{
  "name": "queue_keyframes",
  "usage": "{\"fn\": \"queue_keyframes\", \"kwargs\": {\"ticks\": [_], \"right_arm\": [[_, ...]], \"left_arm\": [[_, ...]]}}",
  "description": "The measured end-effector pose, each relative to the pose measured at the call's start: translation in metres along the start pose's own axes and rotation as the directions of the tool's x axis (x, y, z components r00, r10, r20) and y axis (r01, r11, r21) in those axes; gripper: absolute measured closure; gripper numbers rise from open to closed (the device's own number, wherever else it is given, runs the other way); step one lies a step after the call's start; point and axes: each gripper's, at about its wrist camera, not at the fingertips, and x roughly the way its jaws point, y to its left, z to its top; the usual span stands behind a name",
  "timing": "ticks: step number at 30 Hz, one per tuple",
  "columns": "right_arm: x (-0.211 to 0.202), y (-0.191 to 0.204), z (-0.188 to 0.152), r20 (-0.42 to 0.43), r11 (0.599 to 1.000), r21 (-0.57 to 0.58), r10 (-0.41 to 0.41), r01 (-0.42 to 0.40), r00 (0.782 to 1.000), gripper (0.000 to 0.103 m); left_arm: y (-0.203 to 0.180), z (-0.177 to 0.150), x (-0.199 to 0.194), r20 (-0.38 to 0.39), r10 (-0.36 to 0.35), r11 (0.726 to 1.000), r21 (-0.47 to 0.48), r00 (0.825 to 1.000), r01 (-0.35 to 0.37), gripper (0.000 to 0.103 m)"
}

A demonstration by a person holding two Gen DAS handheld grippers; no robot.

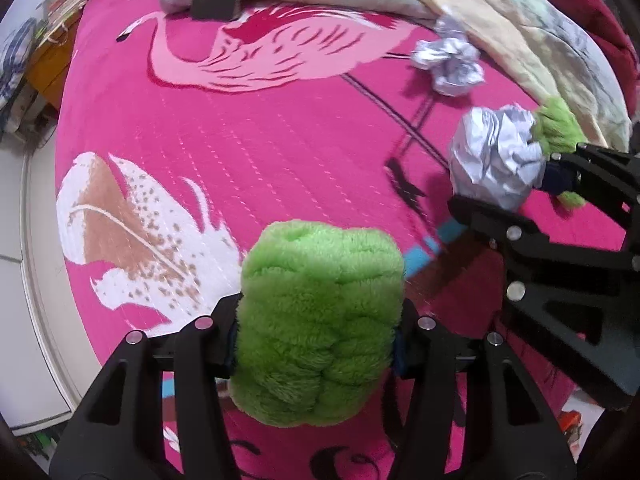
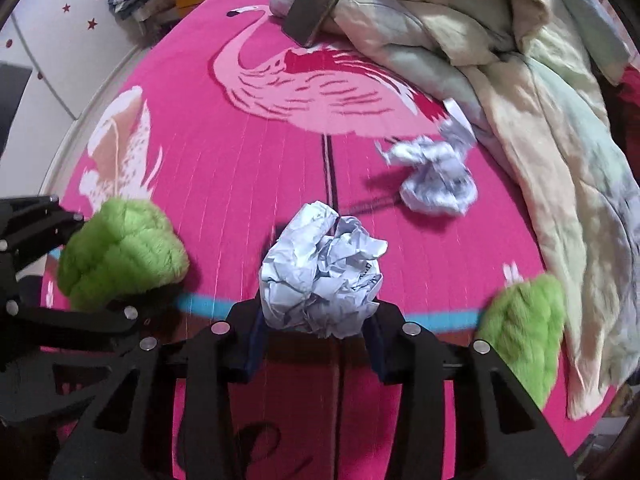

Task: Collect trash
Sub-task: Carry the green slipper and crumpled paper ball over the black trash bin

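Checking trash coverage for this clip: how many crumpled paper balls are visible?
2. One crumpled white paper ball is clamped in the right gripper; the other crumpled white paper ball lies loose on the pink flamingo bedspread, near the pale quilt. More may be hidden under it.

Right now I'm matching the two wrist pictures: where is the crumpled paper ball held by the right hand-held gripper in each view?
Left wrist view: held paper ball at the right edge, clamped in the right hand-held gripper.
Right wrist view: bottom centre, between that gripper's fingers.
Shared landmark: the loose crumpled paper lying on the pink flamingo bedspread, beyond the held ball.
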Motion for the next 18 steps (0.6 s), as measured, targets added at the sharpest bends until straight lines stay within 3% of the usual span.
{"fn": "queue_keyframes", "kwargs": {"ticks": [18], "right_arm": [[-0.063,-0.032,-0.125,-0.021,0.980,0.195,-0.023,0.027,1.000,0.063]], "left_arm": [[-0.087,-0.044,-0.044,0.026,0.013,0.980,0.196,1.000,-0.018,0.050]]}}
